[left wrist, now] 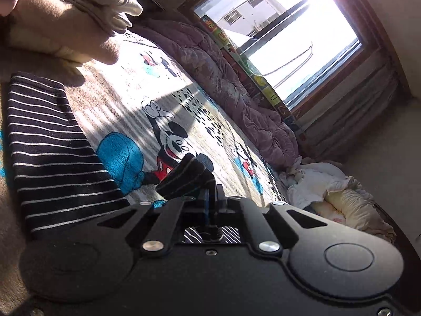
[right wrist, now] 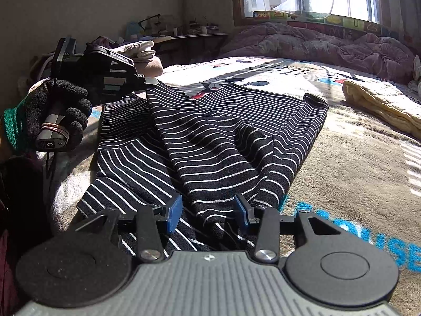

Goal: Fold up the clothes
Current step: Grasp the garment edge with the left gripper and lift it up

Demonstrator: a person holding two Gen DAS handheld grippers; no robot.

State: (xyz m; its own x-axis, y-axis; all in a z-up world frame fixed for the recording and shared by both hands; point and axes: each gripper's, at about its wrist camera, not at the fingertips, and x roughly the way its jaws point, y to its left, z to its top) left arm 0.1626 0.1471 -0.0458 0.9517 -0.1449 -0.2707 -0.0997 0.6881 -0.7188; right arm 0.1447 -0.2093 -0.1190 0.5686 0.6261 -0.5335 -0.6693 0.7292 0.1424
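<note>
A black garment with thin white stripes (right wrist: 223,137) lies partly folded on a cartoon-mouse blanket (right wrist: 355,163) on the bed. My right gripper (right wrist: 208,212) is open, its blue pads (right wrist: 175,212) on either side of the garment's near edge, low over the cloth. My left gripper (left wrist: 210,197) is shut on a bunched corner of the striped garment (left wrist: 184,176) and lifts it; the rest of the garment (left wrist: 50,144) lies flat to its left. In the right wrist view the left gripper (right wrist: 147,79) holds the garment's far left corner, in a gloved hand (right wrist: 55,113).
A pile of folded pale clothes (left wrist: 79,15) sits at the far end of the bed. A purple quilt (left wrist: 231,87) lies bunched under the window (left wrist: 284,34). A yellow folded cloth (right wrist: 381,105) lies right of the garment. White and cream laundry (left wrist: 329,189) is heaped nearby.
</note>
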